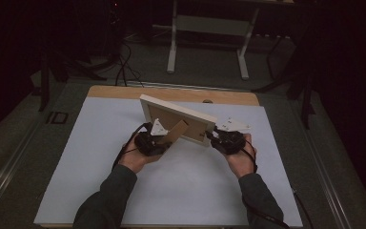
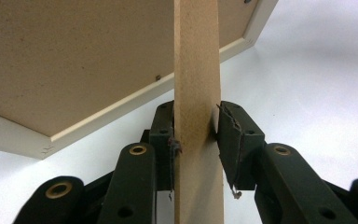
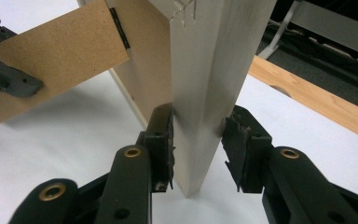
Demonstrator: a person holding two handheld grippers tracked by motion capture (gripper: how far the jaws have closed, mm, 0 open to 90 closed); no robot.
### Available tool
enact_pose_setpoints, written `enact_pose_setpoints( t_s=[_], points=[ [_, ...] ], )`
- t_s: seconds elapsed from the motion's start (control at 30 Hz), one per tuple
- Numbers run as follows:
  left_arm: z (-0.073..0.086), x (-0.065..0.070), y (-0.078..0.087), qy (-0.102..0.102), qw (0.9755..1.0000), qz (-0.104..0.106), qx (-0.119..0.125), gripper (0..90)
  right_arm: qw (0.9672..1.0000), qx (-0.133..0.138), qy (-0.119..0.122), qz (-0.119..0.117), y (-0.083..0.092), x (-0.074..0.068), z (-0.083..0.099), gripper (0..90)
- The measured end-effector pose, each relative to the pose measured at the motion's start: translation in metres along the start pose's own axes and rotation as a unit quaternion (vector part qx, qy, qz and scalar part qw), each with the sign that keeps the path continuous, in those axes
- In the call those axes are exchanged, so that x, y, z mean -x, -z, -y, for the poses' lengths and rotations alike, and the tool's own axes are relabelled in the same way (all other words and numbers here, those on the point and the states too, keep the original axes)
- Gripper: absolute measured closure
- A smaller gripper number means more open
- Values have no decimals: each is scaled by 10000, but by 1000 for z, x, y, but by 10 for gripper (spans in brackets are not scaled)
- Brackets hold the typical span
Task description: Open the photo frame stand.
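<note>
Underneath everything lies a white sheet [image 1: 124, 157] covering most of a wooden table [image 1: 124, 91], whose bare light-wood strip shows along the far edge beyond the picture frame [image 1: 177, 109]. Past that strip the room is dim: a grey floor, loose black cables [image 1: 124, 67] and a pale metal stand [image 1: 208, 28] stand well behind the frame.

The picture frame sits near the middle of the sheet, raised on edge and tilted, its back toward the person. Its border is cream-white wood with a mitred corner; the backing is brown fibreboard, and a brown fibreboard stand leg [image 2: 196, 93] hinges out from that backing.

On the frame's left, the left gripper [image 2: 196, 140] pinches the stand leg, both pads pressed to its flat faces. On the frame's right, the right gripper [image 3: 196, 149] brackets the frame's cream side rail [image 3: 214, 70]; its left pad touches the wood, while a thin gap shows at the other pad.
</note>
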State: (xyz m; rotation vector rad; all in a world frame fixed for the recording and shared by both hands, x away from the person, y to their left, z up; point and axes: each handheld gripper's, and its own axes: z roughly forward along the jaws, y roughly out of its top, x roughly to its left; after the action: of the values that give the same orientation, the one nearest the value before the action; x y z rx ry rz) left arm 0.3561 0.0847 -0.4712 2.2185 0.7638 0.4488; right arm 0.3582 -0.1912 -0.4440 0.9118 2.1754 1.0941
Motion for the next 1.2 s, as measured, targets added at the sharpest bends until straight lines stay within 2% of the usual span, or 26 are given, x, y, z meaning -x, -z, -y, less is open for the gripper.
enact_pose_setpoints(
  t_s=[0.03, 0.13, 0.4, 0.53, 0.83, 1.2],
  points=[
    [0, 1, 2, 2, 10000, 1, 60, 706, 10000, -2, 34, 1, 0, -1, 0, 637],
    [-1, 3, 2, -47, 10000, -10, 42, 710, 9999, -23, 140, 22, 2, -4, 1, 637],
    [3, 8, 3, -104, 9999, -38, 35, 712, 9997, 13, 211, 79, 4, -9, 3, 637],
    [4, 11, 4, -90, 9999, -17, 81, 712, 9997, 0, 233, 122, 4, -12, 3, 637],
    [12, 18, 5, -60, 9999, -29, 133, 714, 9986, -11, 446, 295, 7, -22, 6, 638],
    [17, 22, 5, -60, 9999, 1, 93, 718, 9977, -14, 572, 370, 9, -31, 9, 636]
  ],
)
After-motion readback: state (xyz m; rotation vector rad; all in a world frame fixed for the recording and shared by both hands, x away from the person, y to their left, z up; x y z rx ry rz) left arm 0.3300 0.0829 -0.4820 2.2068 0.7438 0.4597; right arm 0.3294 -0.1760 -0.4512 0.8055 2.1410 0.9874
